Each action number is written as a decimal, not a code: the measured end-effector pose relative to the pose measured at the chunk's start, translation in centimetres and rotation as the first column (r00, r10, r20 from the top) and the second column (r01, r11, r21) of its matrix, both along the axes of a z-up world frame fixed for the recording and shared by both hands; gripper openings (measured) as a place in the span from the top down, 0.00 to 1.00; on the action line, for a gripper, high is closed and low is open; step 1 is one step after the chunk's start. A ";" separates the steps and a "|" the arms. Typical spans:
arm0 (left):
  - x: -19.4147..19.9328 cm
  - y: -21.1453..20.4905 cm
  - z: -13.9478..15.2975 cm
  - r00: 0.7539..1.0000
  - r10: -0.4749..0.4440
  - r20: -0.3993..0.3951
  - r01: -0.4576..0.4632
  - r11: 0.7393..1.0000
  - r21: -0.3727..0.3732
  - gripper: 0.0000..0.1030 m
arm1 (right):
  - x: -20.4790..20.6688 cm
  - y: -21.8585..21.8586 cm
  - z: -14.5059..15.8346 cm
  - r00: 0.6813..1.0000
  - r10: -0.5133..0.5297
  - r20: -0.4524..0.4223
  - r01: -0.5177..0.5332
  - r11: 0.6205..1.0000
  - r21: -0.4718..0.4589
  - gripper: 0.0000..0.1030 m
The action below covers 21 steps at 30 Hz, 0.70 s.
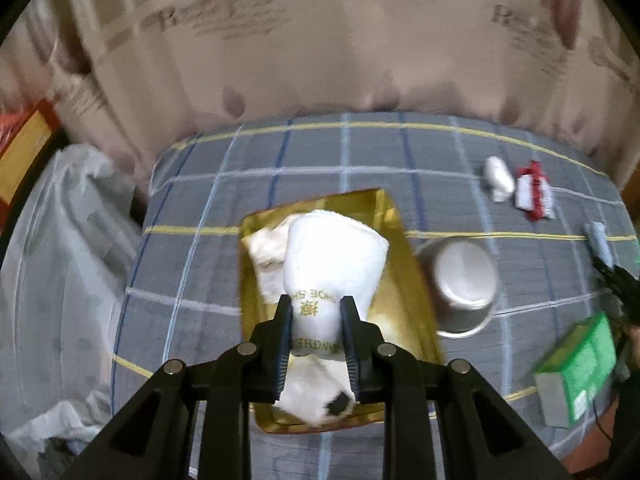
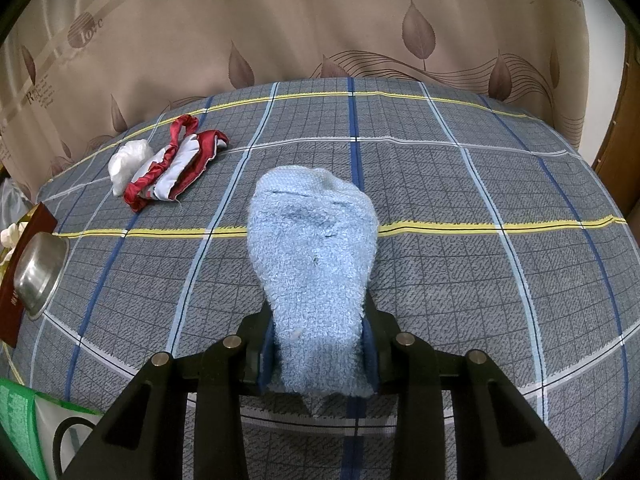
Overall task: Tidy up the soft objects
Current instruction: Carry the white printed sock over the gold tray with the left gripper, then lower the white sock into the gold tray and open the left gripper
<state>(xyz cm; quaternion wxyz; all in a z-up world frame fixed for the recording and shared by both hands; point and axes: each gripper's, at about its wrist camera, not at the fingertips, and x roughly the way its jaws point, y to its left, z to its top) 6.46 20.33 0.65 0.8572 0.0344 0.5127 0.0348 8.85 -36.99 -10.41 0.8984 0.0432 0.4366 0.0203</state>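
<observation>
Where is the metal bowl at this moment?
In the left wrist view the metal bowl lies tipped on the checked cloth, right beside the gold tray; the right wrist view shows it at the far left edge.

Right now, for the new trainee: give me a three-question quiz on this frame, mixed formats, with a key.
1. True or false: the left gripper has its jaws shut on a white sock over the gold box.
2. What does the right gripper hold? A) red and white cloth B) light blue sock C) steel bowl
3. Fill in: the steel bowl sits on the bed beside the ____ box.

Key: 1 true; 2 B, the light blue sock, while the red and white cloth lies on the plaid bedsheet; 3 gold.
</observation>
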 end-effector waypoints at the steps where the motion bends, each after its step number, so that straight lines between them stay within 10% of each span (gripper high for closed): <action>1: 0.0 0.5 -0.5 1.000 0.016 -0.009 -0.016 1.000 0.002 0.77 | 0.0 0.1 0.0 1.000 -0.001 0.000 0.001 1.000 -0.001 0.67; 21: 2.2 4.1 -6.9 0.988 0.096 -0.120 -0.097 0.995 -0.001 0.67 | 0.0 0.2 0.0 1.000 -0.003 0.000 0.003 1.000 -0.006 0.66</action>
